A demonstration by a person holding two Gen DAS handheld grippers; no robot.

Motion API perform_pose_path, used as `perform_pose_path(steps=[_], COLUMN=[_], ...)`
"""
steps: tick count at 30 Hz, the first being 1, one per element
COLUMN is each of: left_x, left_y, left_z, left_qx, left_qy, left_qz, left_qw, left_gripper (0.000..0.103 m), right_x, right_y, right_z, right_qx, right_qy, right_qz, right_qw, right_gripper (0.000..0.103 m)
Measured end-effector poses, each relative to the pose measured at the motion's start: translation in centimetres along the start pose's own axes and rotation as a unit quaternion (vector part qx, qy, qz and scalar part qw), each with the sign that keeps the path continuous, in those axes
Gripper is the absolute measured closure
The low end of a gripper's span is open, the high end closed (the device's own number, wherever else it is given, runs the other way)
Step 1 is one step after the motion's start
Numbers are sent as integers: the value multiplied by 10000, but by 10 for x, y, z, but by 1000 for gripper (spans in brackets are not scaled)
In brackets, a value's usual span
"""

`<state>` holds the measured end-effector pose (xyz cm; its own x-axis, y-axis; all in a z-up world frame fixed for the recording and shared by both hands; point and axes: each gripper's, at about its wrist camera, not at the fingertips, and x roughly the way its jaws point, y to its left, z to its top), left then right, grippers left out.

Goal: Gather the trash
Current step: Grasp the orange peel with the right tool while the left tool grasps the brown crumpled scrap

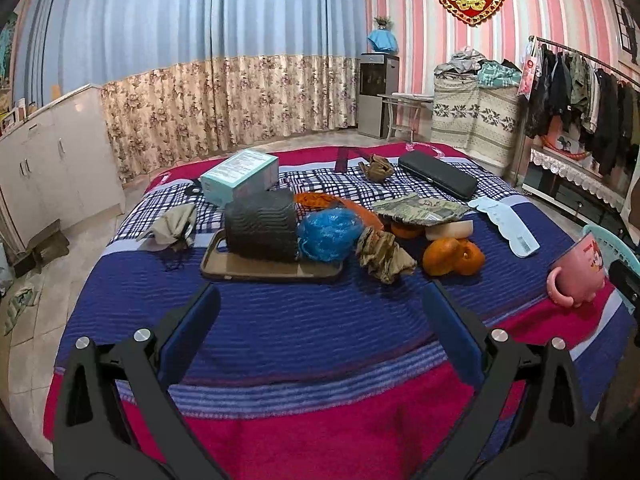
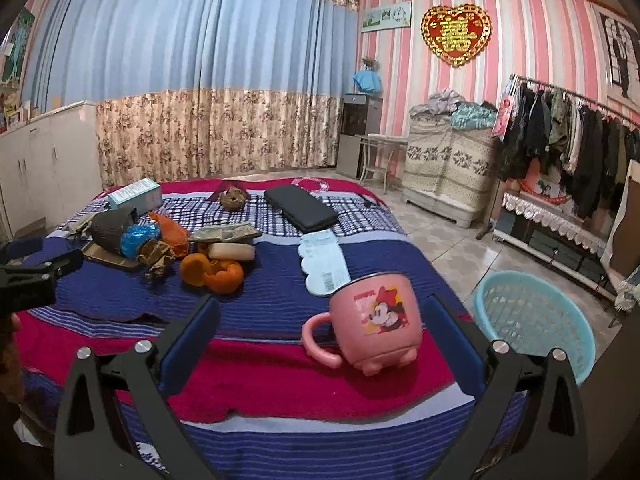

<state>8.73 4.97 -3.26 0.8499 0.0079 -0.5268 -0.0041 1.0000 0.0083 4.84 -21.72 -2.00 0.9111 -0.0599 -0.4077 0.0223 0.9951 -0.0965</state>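
Observation:
A bed with a striped blanket (image 1: 304, 320) carries scattered items. A crumpled brown paper wad (image 1: 382, 254), a blue plastic bag (image 1: 330, 235), orange peels (image 1: 452, 256) and another brown wad (image 1: 376, 166) lie mid-bed. My left gripper (image 1: 320, 308) is open and empty, short of the paper wad. My right gripper (image 2: 320, 316) is open and empty, with a pink cartoon mug (image 2: 374, 320) between its fingers' line of sight. A light blue plastic basket (image 2: 534, 320) stands on the floor right of the bed. The peels (image 2: 212, 272) and wad (image 2: 158, 256) also show in the right wrist view.
A dark ribbed roll (image 1: 262, 226) rests on a brown phone case (image 1: 272, 270). A teal box (image 1: 240, 176), black case (image 1: 438, 174), pale blue card (image 1: 508, 220), grey cloth (image 1: 174, 226) lie on the bed. White cabinets (image 1: 52, 152) stand left, a clothes rack (image 2: 572, 148) right.

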Motion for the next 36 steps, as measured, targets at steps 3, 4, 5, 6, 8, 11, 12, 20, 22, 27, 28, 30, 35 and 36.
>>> perform_pose_path(steps=[3, 4, 5, 6, 8, 11, 12, 20, 22, 27, 28, 30, 35, 36], left_x=[9, 14, 18, 24, 33, 46, 50, 83, 90, 101, 100, 96, 72, 66], left_y=[-5, -7, -9, -13, -17, -26, -30, -59, -61, -61, -61, -59, -47, -42], left_z=[5, 6, 7, 9, 10, 13, 14, 15, 16, 14, 13, 13, 8, 7], left_qx=[71, 109, 134, 169, 183, 193, 225, 535, 547, 589, 595, 603, 684, 691], left_qy=[-16, -18, -3, 57, 150, 226, 233, 518, 625, 807, 798, 756, 675, 635], left_qz=[-14, -14, -9, -25, -74, -180, -183, -295, -419, -488, -516, -564, -604, -593], left_qw=[10000, 9999, 9999, 9998, 9997, 9994, 9993, 9968, 9957, 9938, 9937, 9937, 9935, 9938], left_gripper=[5, 5, 5, 5, 5, 5, 5, 17, 26, 59, 61, 74, 79, 80], right_x=[3, 4, 5, 7, 9, 14, 16, 30, 30, 30, 29, 30, 39, 44], right_y=[-2, -3, -5, -8, -11, -16, -17, -23, -26, -27, -26, -19, 9, 20], right_z=[5, 7, 8, 10, 11, 12, 12, 9, 8, 12, 14, 18, 25, 27], right_qx=[41, 84, 137, 206, 284, 300, 301, 442, 492, 593, 589, 538, 305, 223], right_qy=[5, 25, 41, 68, 59, 103, 137, 504, 441, 379, 369, 344, 376, 394], right_qz=[-17, -35, -80, -120, -119, -298, -291, -203, -279, -253, -208, -90, 234, 356], right_qw=[10000, 10000, 9999, 9997, 9995, 9991, 9990, 9975, 9974, 9972, 9974, 9979, 9986, 9983], right_gripper=[4, 4, 4, 4, 4, 4, 4, 4, 4, 4, 4, 4, 4, 4])
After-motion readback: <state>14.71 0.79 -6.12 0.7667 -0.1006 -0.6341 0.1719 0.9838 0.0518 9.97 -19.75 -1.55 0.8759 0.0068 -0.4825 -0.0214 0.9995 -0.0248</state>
